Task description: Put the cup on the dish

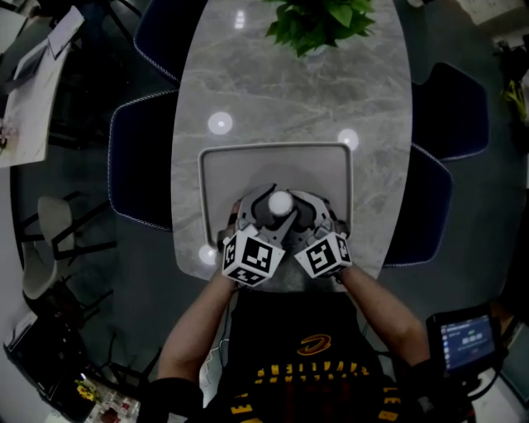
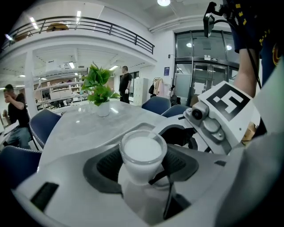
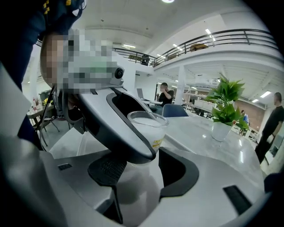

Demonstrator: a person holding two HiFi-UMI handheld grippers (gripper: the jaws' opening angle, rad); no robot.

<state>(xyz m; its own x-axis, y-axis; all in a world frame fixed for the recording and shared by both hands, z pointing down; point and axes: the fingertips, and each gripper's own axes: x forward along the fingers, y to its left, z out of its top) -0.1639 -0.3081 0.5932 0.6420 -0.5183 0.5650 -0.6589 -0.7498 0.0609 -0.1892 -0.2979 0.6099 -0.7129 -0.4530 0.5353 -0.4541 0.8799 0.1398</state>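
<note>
Left tool and right tool each clamp the upright cup, mouth up, axis vertical, over the dish.

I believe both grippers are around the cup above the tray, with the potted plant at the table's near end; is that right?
Not quite: the head view shows the potted plant at the far end of the table; the rest holds.

— How are my tools set?
— Your left tool and right tool meet tip to tip, 2 forearms angling inward. Left jaws clasp the cup; right jaws flank it, contact unclear.
</note>
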